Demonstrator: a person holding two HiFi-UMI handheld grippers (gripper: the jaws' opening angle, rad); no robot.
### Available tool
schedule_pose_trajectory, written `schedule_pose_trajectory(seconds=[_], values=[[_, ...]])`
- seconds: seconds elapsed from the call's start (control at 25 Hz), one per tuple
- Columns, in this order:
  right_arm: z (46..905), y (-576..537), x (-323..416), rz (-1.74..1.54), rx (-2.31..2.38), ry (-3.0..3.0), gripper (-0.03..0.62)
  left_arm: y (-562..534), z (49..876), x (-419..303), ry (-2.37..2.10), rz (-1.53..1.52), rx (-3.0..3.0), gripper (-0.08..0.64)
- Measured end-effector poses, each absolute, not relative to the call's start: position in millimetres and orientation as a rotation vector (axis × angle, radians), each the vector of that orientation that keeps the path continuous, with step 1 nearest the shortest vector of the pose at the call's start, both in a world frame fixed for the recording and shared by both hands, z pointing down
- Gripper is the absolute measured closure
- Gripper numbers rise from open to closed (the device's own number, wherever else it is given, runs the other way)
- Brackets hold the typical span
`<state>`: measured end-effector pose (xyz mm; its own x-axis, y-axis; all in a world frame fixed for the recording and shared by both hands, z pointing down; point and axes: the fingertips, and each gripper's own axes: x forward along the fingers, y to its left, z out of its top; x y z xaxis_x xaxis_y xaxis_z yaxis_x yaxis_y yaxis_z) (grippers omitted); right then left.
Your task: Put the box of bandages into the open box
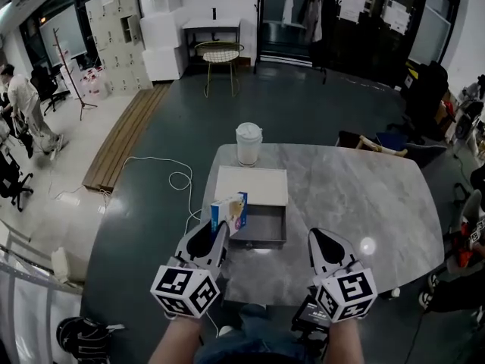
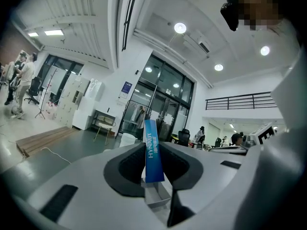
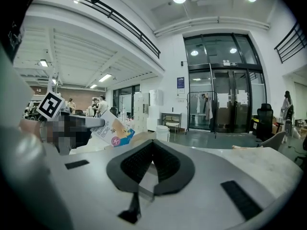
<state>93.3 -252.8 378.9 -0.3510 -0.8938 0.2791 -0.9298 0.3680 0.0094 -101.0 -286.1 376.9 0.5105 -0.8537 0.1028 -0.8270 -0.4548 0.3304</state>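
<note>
Both forearms reach fwd side by side from near edge. L gripper [image 1: 215, 233] clamps bandage box [image 1: 229, 213] upright (thin edge btwn pads), at near-left corner of open box [image 1: 261, 227]. R gripper [image 1: 323, 239] closed, empty, over marble table [image 1: 356, 196].

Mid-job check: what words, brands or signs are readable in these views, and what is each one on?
"HYNAUT": on the blue edge of the box of bandages, in the left gripper view.
Print on that box's front face, in the right gripper view: too blurred to read.
Blue wall sign: too small to read.
</note>
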Motion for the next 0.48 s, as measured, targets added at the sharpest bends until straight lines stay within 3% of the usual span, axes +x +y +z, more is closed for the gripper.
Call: schedule_pose_trajectory(seconds=[0.48], values=[[403, -289, 141, 0.294, 1.641, -2.389, 0.568, -319, 438, -61, -1.287, -0.057, 2.208, 0.469]])
